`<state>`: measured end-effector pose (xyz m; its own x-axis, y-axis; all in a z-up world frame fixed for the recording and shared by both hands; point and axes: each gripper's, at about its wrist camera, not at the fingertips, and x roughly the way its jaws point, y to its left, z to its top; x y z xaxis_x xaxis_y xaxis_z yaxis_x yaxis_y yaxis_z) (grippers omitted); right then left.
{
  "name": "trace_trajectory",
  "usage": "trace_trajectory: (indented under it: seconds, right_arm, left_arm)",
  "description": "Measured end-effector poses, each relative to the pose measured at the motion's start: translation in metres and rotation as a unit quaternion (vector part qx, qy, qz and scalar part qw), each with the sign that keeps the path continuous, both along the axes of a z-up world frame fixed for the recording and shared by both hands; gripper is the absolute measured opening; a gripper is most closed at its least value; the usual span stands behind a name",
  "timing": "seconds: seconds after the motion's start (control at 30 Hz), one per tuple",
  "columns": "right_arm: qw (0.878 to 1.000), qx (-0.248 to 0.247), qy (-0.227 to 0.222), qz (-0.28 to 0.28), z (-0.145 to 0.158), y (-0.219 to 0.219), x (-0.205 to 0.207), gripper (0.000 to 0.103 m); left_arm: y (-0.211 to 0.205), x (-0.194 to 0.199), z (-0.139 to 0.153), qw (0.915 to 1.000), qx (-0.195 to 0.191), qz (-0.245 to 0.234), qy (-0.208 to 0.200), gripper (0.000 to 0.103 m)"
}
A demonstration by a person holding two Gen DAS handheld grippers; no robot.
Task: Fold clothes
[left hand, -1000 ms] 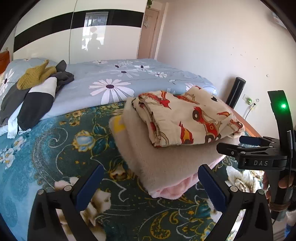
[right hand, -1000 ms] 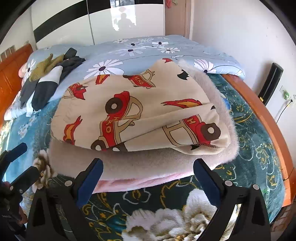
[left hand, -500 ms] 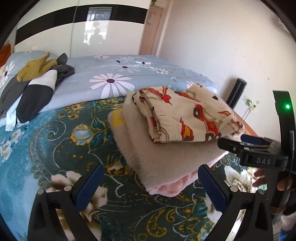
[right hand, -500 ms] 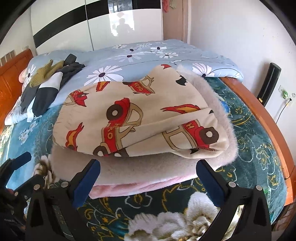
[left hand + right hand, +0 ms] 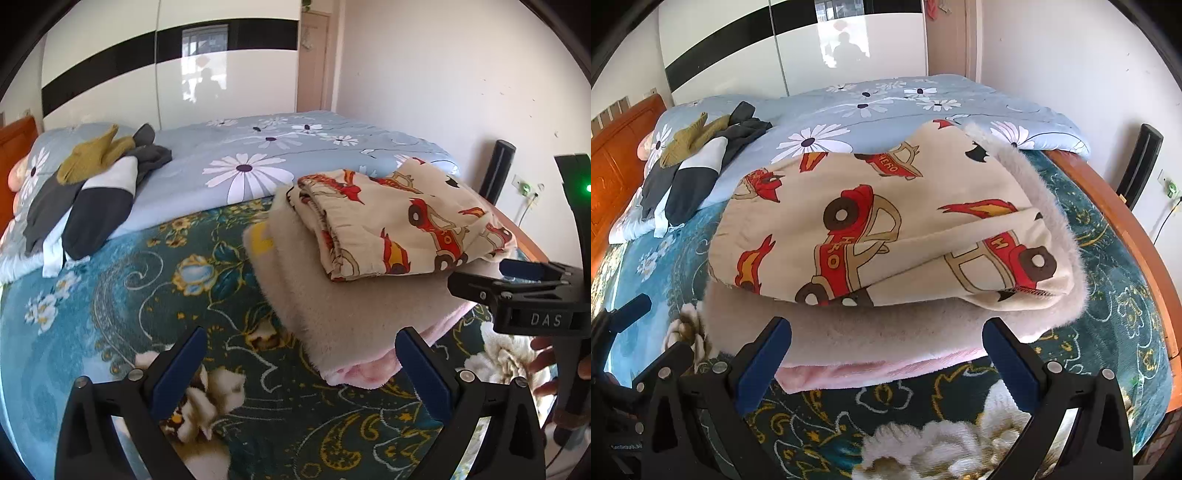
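Folded cream car-print cloth point(image 5: 886, 236) is lying atop a beige fleece stack point(image 5: 886, 332), just ahead of both wide-open, empty grippers, left point(image 5: 299, 373) and right point(image 5: 886, 354).

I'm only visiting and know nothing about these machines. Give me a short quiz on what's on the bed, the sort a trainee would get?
1. True or false: the car-print garment lies on top of the folded stack.
2. What lies directly under it? A) the fluffy beige blanket B) the pink layer C) the daisy duvet
3. Fill in: both the left tongs and right tongs are ____ and hold nothing.

Key: 1 true; 2 A; 3 open.
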<state>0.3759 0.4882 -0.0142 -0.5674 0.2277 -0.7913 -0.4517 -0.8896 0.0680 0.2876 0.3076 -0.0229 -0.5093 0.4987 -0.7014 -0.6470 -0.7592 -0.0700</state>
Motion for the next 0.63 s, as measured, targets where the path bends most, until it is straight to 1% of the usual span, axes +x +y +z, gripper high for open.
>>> trace_trajectory:
  seconds: [0.1, 0.23, 0.4, 0.63]
  right_arm:
    - [1.0, 0.0, 0.003, -0.005, -0.001, 0.001, 0.003, 0.103]
    - [1.0, -0.013, 0.003, -0.012, -0.003, 0.006, 0.004, 0.103]
    - [1.0, -0.012, -0.002, -0.005, -0.008, 0.004, 0.001, 0.103]
    - [1.0, -0.012, -0.009, -0.004, -0.01, 0.003, -0.003, 0.103]
  left_arm:
    - [0.0, -0.003, -0.003, 0.9999, 0.0, 0.01, -0.009, 0.103]
    - [-0.003, -0.007, -0.006, 0.9995, 0.002, 0.025, -0.02, 0.103]
    - [-0.002, -0.007, -0.01, 0.9993, 0.0, 0.026, -0.027, 0.103]
    - [-0.003, -0.006, -0.01, 0.9992, 0.003, 0.028, -0.026, 0.103]
